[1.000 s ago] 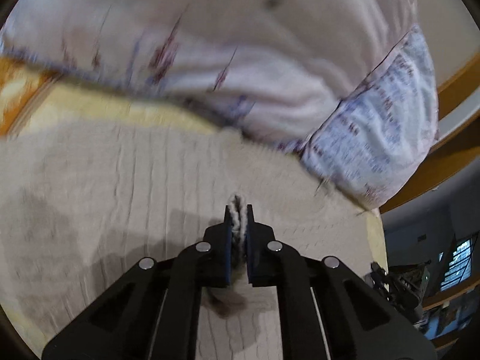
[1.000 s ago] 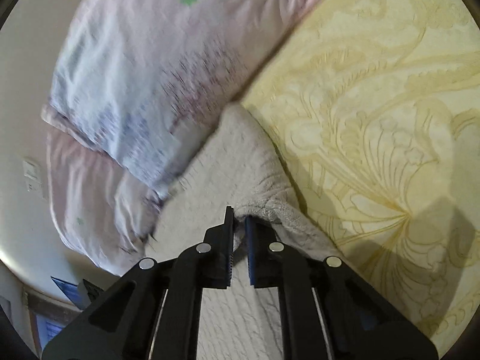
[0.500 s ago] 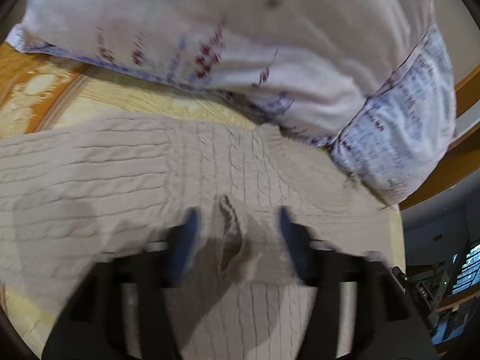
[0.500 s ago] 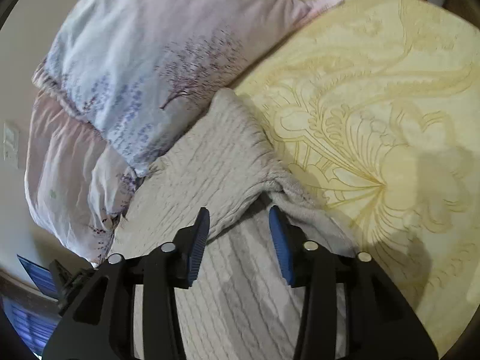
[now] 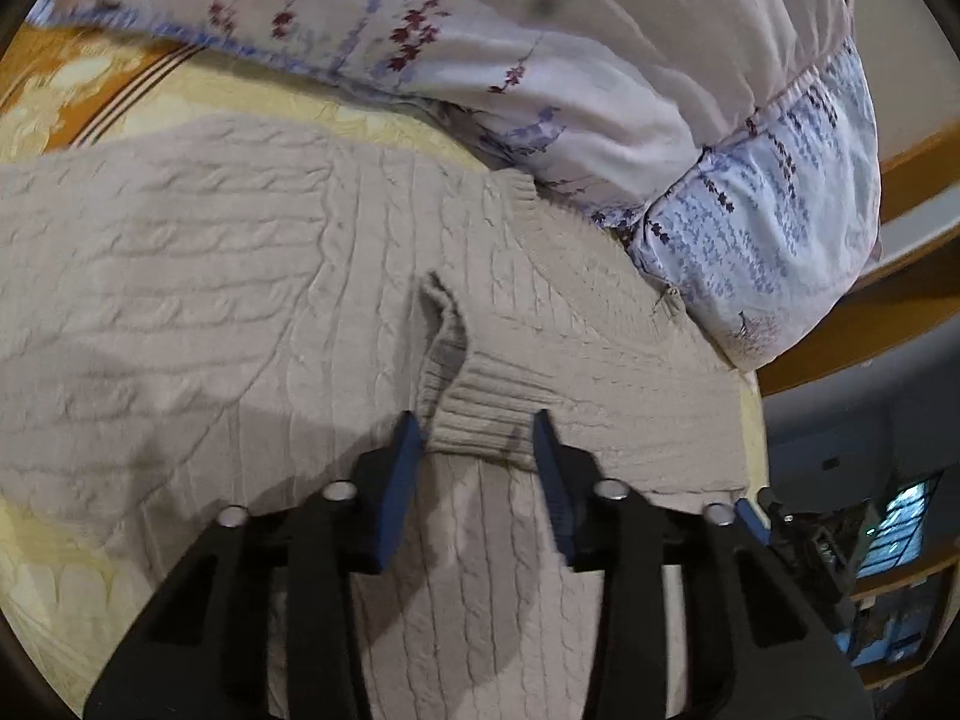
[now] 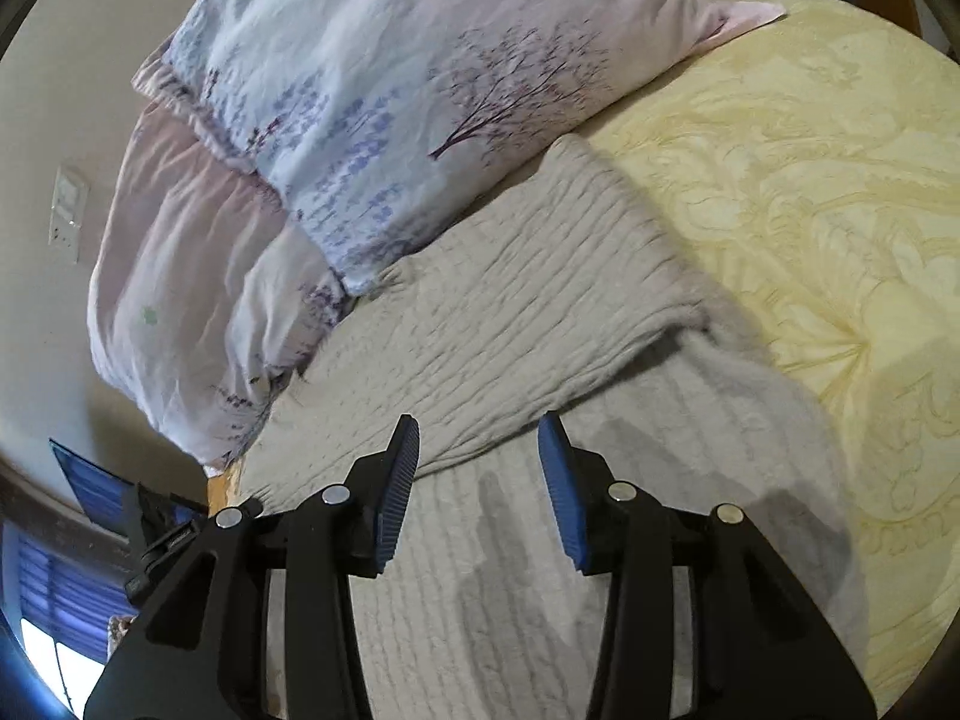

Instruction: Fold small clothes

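No writing is readable. Your left gripper (image 5: 477, 429) and right gripper (image 6: 478, 432) both hover spread wide, empty, above the beige cable-knit sweater (image 5: 198, 276).

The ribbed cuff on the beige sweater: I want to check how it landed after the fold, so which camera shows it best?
The left wrist view: the ribbed cuff lies on the sweater just ahead of the open left gripper. The right wrist view shows only a folded sweater edge beyond the open right gripper, no cuff I can identify.
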